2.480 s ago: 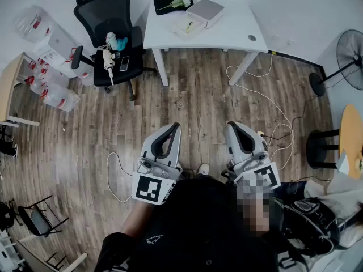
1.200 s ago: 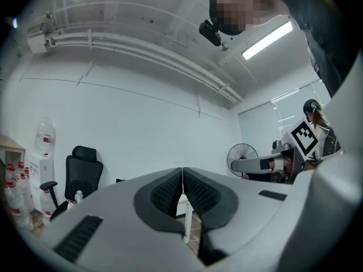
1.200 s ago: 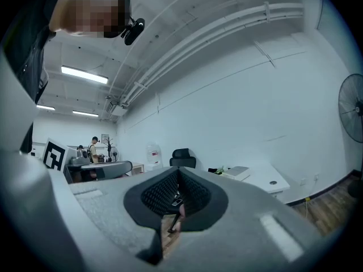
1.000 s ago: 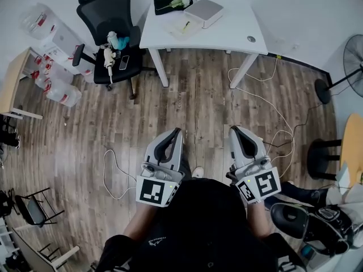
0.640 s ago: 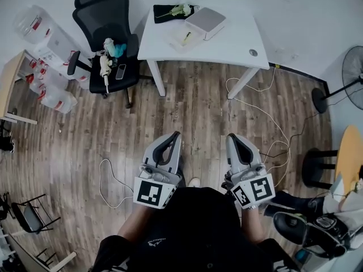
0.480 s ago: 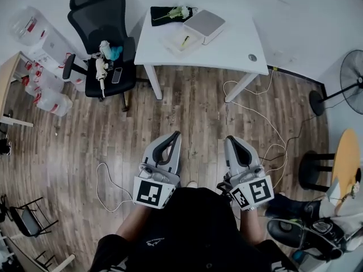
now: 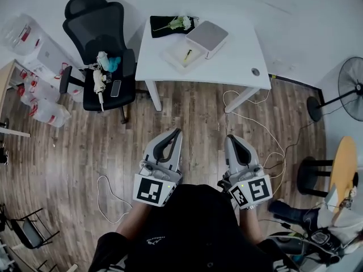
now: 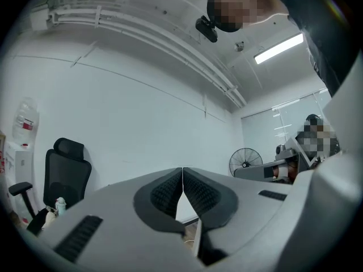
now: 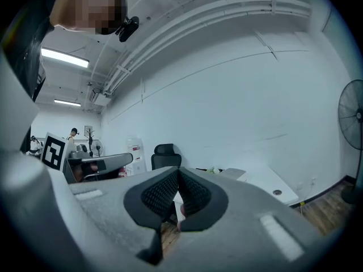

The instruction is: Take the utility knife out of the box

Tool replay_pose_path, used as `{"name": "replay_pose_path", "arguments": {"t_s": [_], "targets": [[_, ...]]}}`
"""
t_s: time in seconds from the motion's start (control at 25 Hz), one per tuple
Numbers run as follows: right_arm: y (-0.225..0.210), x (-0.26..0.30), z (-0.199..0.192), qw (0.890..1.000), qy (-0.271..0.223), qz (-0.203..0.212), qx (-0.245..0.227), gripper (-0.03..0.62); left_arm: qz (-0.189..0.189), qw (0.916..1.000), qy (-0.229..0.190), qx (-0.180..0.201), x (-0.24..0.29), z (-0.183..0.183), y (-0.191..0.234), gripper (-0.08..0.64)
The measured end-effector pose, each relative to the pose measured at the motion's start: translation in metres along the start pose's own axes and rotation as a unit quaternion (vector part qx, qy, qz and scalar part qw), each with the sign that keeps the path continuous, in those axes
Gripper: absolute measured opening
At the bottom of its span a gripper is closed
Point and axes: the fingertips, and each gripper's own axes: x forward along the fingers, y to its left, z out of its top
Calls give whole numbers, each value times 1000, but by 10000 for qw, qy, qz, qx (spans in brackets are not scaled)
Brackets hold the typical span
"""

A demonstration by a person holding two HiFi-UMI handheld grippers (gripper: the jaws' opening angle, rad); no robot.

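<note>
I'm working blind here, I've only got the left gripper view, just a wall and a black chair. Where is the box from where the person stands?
Observer: In the head view a shallow open box lies on the white table, well ahead of the person across the wood floor.
Operator: Anything inside it?
Observer: One small yellow thing. It is too small to tell whether it is the knife.
Operator: And the right hand-held gripper?
Observer: In its own view the right hand-held gripper has its jaws together, with nothing between them.
</note>
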Motion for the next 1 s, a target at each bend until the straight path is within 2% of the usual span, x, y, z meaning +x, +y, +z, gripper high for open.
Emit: {"name": "replay_pose_path", "arguments": {"t_s": [0.44,0.76,1.0], "targets": [[-3,64,16,9998,-173,-94,-77,5,-37,9999,-149,57,33,10,53,8],[-7,91,13,9999,-114,-55,-50,5,95,9999,90,26,44,-6,79,8],[-27,110,14,9999,-110,19,-45,5,223,9997,63,79,62,-6,91,8]]}}
